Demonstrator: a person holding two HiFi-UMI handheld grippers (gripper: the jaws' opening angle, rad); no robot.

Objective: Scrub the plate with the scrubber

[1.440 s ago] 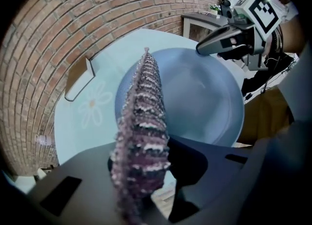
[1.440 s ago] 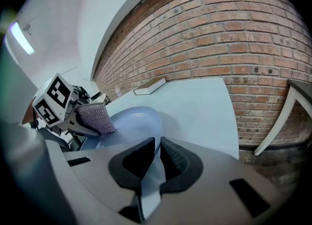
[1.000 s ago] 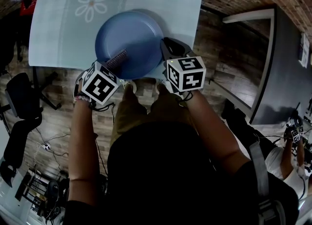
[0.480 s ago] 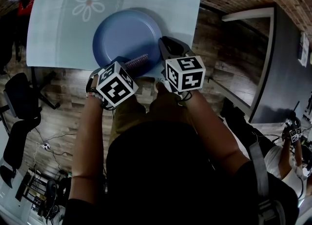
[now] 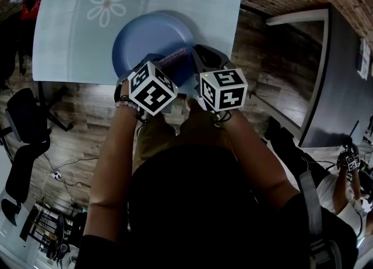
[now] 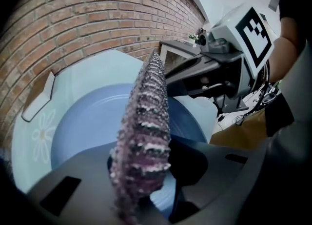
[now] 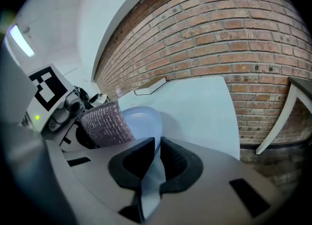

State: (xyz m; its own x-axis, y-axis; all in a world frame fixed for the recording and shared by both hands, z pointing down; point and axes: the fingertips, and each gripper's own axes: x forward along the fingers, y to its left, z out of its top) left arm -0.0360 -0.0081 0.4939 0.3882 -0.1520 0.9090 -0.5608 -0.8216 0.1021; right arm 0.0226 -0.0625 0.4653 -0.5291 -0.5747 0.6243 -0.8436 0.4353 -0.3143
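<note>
Head view overhead; both gripper views low, close, plate (image 5: 145, 37) in common.

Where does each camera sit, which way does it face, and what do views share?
Head view: on the person's head, facing steeply down at the plate on the table; forearms, left claw, right claw show.
Left gripper view: on the left claw, looking along jaws shut on the scrubber; right claw at right.
Right gripper view: on the right claw, jaws clamped on the plate's rim; left claw at left.
Shared: plate and scrubber, all three.
</note>
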